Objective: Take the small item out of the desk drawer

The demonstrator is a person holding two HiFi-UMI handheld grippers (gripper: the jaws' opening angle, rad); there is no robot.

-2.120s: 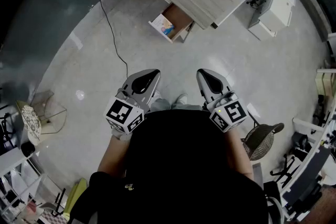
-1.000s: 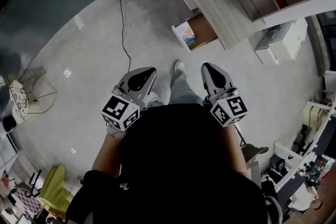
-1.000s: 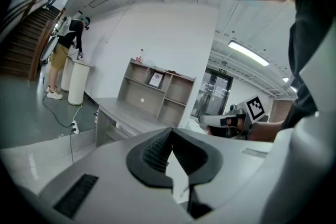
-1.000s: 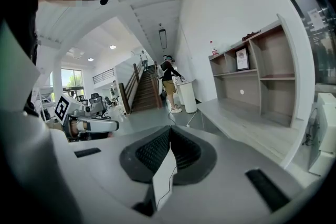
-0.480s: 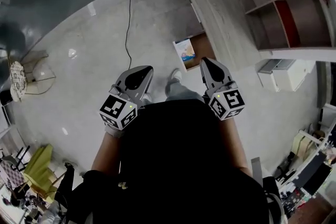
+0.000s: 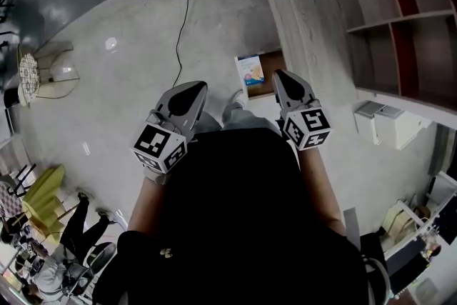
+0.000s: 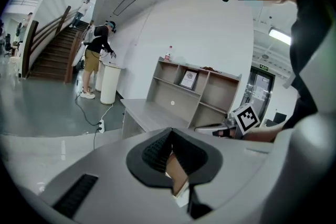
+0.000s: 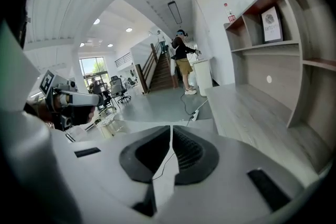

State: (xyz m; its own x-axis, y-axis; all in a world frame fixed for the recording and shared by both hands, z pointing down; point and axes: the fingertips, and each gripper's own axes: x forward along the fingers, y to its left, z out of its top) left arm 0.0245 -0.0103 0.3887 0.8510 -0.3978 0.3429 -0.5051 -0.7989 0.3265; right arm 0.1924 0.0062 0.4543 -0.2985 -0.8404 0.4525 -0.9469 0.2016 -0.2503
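– Tongs first: how do they stand?

– Both are closed and empty. My left tongs [image 6: 198, 87] have their pads met at the tip with nothing between them. My right tongs [image 6: 281, 74] are the same, jaws pressed together. I hold them side by side in front of me, pointing ahead.

– And the thing you want?

– The small item [image 6: 249, 71] lies in the open drawer [image 6: 271, 66], at its pulled-out end, below the edge of the worktop [image 6: 307, 11]. The drawer is just beyond the tip of my right tongs, a little to the inside.

– How will it handle?

– It shows small, so this is a guess. It looks like a flat white piece with blue print, perhaps a card packet. I expect it to be light, fairly stiff and maybe slick-faced. Lying flat, it offers little to bite on. I would open up, come down over it and pinch it across its narrow width or by a free edge, gently.

– What differs from before?

– Two seconds ago the drawer was well ahead of me across bare floor [image 6: 143, 46]. A second ago it was nearer, and now it sits just past my tips. My tongs have stayed closed in the same pose throughout.
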